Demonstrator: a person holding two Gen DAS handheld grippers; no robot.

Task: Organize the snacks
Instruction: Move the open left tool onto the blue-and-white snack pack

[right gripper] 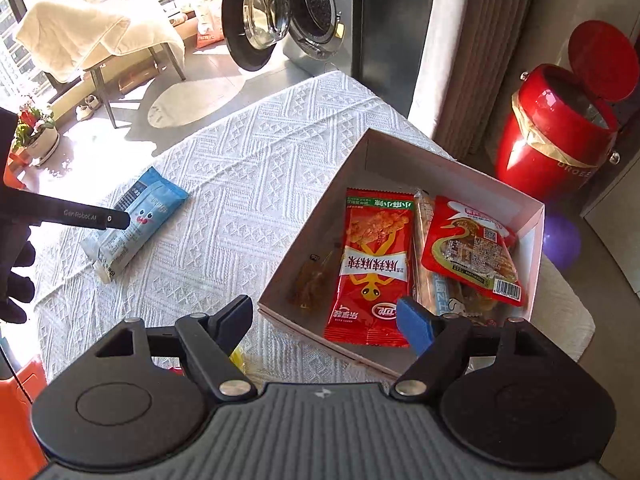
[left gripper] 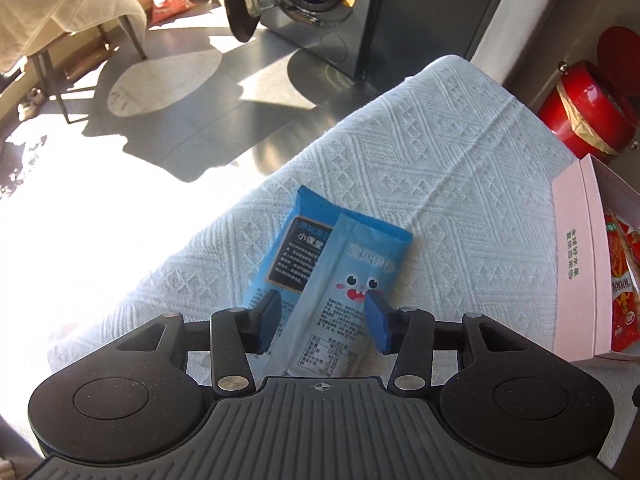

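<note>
Left gripper (left gripper: 326, 316) straddles the blue snack packets (left gripper: 336, 276) on the worktop (left gripper: 440, 168), grip uncertain; right gripper (right gripper: 328, 320), released, hovers near the box (right gripper: 452, 168).

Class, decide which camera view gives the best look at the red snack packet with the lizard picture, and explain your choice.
The right wrist view. There the red lizard packet lies in full sight inside the open box. The left wrist view catches only a red sliver of the box's contents at its right edge, past the box wall.
</note>
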